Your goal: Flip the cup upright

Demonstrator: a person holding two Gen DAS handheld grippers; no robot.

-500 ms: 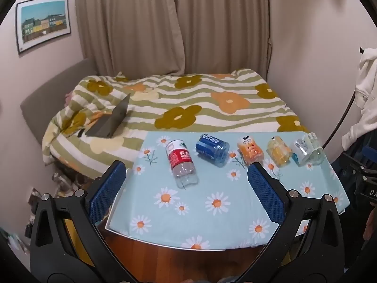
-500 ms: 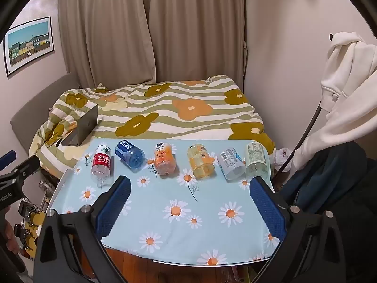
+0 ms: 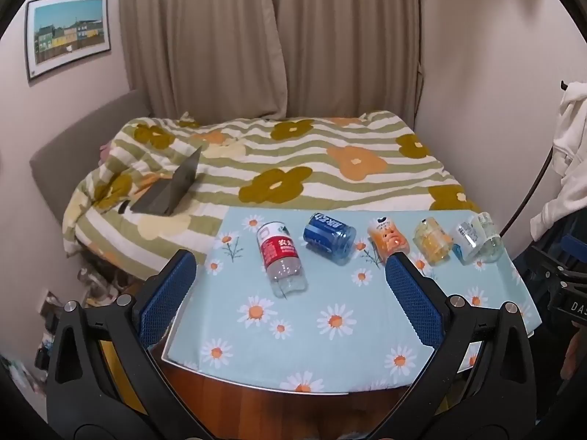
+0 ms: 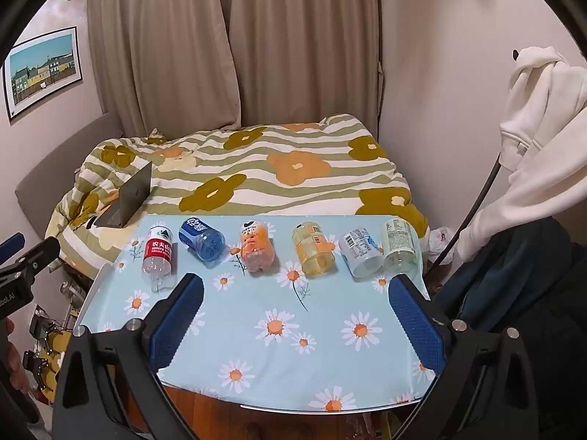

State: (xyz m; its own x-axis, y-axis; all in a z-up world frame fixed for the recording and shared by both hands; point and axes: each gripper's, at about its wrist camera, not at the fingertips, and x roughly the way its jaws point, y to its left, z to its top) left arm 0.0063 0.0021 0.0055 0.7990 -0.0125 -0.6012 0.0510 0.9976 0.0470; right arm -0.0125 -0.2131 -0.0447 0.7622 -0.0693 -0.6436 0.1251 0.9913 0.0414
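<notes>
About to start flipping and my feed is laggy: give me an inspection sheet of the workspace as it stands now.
Surface: table under a light-blue daisy-print cloth, flat.
Job's things: six cut plastic-bottle cups lying on their sides in a row: red-label clear cup, blue cup, orange cup, yellow cup, white-label cup, pale green-label clear cup. None upright.
Clutter: nothing seen on the cloth.
Grippers: left gripper and right gripper open, holding nothing, short of the row.
Cables: nothing seen on the table.
Surroundings: flower-striped bed with open grey laptop; white hoodie hanging at right.
</notes>
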